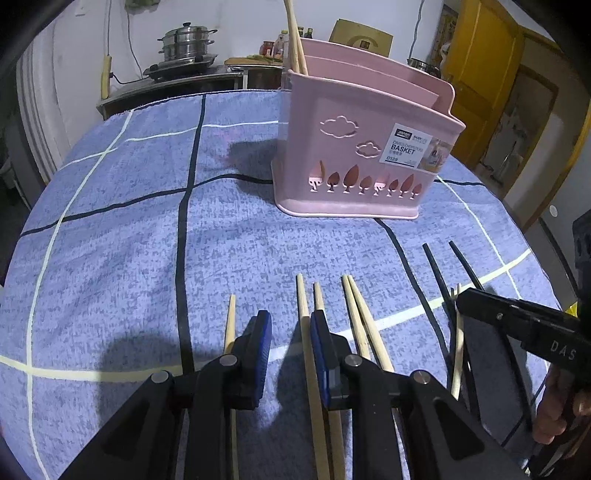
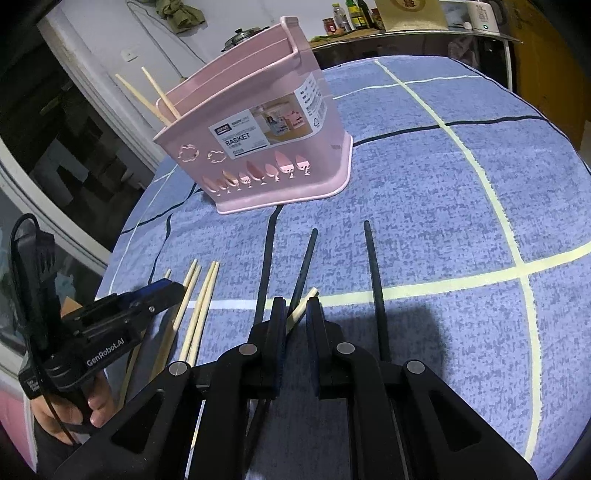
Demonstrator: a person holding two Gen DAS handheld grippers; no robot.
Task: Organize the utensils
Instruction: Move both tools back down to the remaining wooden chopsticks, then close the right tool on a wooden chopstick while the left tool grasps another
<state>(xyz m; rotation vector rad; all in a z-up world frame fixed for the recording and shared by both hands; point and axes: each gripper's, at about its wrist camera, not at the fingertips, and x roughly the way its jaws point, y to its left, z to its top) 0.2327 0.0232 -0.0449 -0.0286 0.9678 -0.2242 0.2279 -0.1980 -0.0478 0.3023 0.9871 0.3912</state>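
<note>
**Surface.** We record a worktop point(image 1: 129, 221) covered by a blue mottled cloth crossed with dark, white and cream lines.

**Task items.**
- A pink chopstick basket point(image 1: 332, 147) stands upright on the far part of the cloth, with a label reading BASKET and cloud and tree cut-outs. Two standing chopsticks point(image 1: 295, 44) lean out of one end compartment.
- A row of loose wooden chopsticks point(image 1: 360, 321) lies flat on the near cloth, with black chopsticks point(image 2: 373, 280) flat beside them.

**Fingers.**
- Left gripper point(image 1: 290, 317): the blue-padded fingers stand narrowly apart, low over the wooden row. One stick lies in the gap beside one pad, and we cannot tell whether it touches.
- Right gripper point(image 2: 295, 302): the fingers are nearly together and pinch a slanted wooden chopstick point(image 2: 306, 301), whose tip pokes out past them. A black one runs just behind it.

**Room.** A stacked steel steamer point(image 1: 186, 40) sits on a gas hob. Sauce bottles point(image 2: 351, 14) and a cardboard box point(image 1: 360, 37) stand on a counter, and there is a yellow door point(image 1: 480, 55).

**View differences.** Only the left wrist view shows the steamer in full and the door. Only the right wrist view shows the hand point(image 2: 74, 410) gripping the left tool's handle, a green cloth point(image 2: 181, 13) hung on the wall, and the full length of the black pair.
</note>
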